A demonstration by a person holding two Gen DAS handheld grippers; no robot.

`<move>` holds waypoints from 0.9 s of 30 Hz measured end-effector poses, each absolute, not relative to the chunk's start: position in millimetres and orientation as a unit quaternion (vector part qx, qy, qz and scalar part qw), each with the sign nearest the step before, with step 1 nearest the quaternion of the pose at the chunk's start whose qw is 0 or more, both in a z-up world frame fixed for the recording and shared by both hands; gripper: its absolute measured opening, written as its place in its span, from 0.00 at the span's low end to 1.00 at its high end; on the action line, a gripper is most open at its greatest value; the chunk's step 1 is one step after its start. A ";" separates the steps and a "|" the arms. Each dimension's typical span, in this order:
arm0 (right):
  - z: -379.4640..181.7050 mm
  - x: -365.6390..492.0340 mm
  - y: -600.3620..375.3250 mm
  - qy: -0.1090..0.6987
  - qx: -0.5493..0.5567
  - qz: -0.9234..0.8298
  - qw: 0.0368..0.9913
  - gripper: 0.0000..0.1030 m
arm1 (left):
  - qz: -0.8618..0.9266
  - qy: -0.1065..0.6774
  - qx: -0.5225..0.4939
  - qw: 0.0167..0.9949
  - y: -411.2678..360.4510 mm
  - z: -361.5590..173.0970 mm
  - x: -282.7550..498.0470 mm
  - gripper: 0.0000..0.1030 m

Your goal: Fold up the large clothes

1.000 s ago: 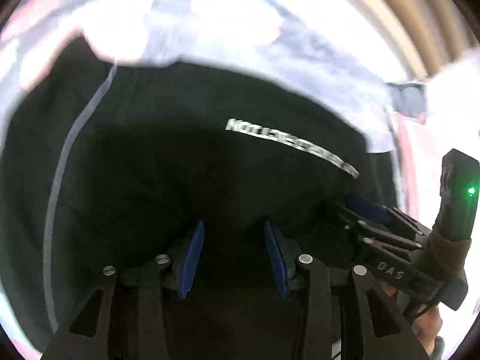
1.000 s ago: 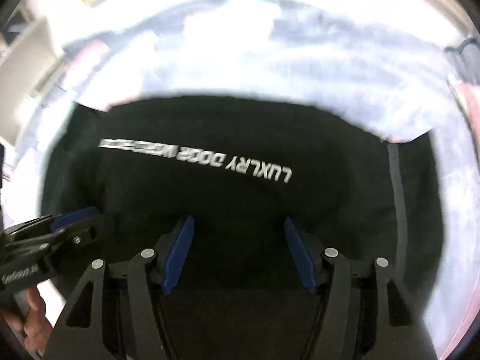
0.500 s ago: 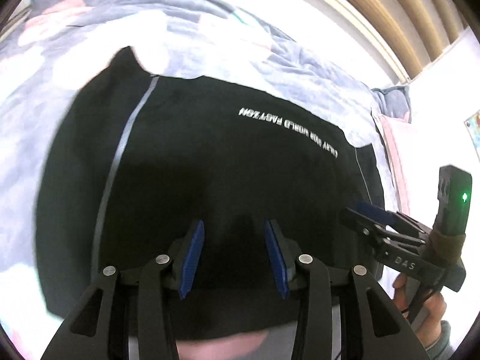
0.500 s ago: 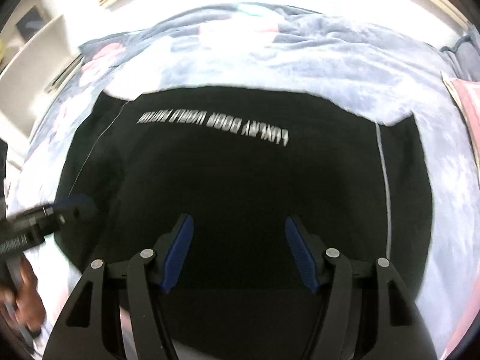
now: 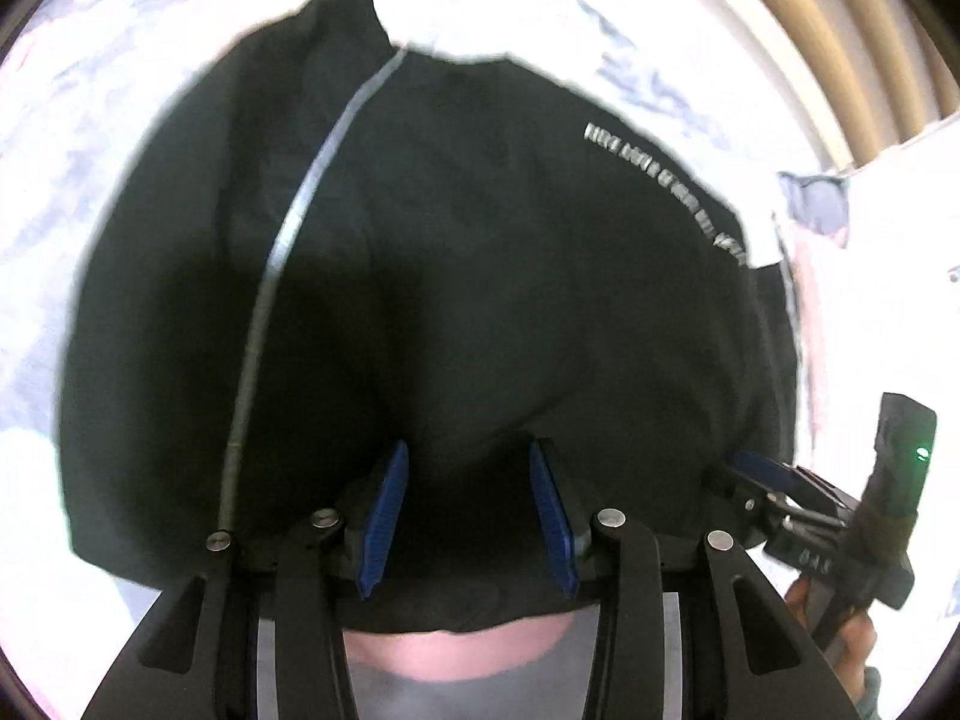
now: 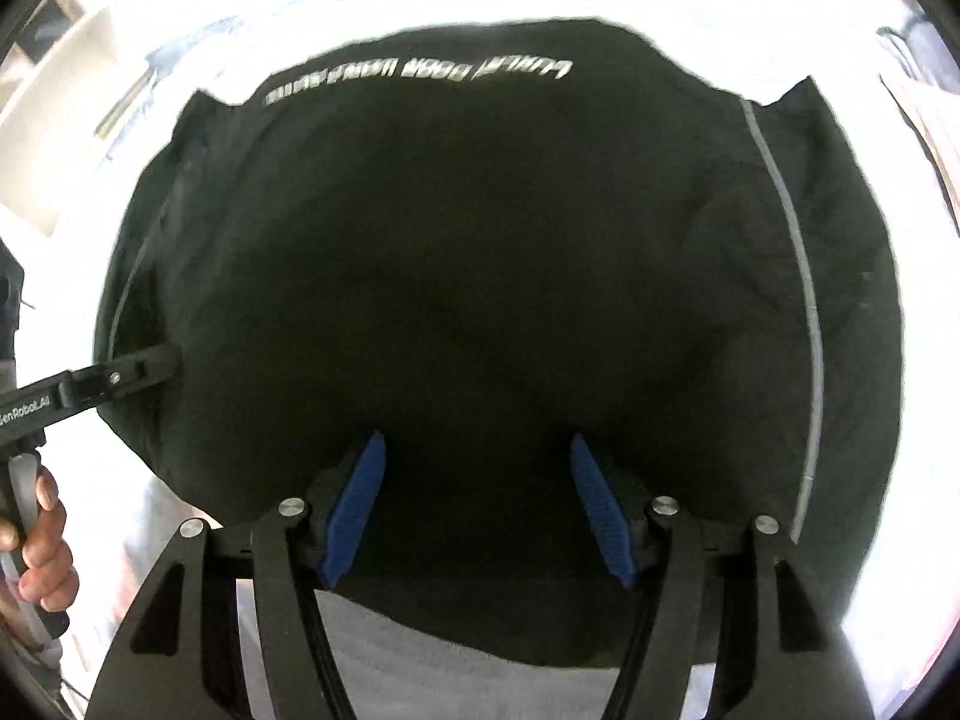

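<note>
Black garment [image 5: 480, 300] on pale bedspread [image 5: 90, 120]

A white line of lettering [image 6: 420, 77] ran across the upper part of the black garment [image 6: 480, 276], upside down and too blurred to read. At the left edge, the left tool [image 6: 120, 378] carried white print, "GenRobot.AI", its first letter cut off.

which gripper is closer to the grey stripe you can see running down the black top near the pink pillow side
Right. The right gripper sits over the black top just beside that grey stripe; the left gripper is across the garment at its opposite edge.
</note>
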State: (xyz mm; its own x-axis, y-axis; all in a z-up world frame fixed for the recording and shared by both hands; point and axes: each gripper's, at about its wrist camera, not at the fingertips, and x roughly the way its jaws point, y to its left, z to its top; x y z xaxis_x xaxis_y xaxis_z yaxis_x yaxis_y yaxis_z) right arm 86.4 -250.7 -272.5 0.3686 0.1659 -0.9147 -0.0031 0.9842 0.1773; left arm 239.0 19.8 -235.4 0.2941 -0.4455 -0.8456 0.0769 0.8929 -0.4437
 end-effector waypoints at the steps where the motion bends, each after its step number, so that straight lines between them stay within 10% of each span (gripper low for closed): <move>1: -268.3 86.4 -257.6 0.555 0.077 0.048 0.827 0.66 | -0.165 0.565 -0.162 0.792 24.0 -230.8 239.1 0.42; 9: -242.9 81.9 -344.6 0.531 0.103 -0.046 0.840 0.72 | -0.148 0.530 -0.243 0.799 115.1 -207.0 268.7 0.62; 27: -331.8 120.3 -459.0 0.543 0.358 0.081 0.756 0.81 | -0.240 0.578 -0.370 0.686 125.8 -321.1 350.8 0.65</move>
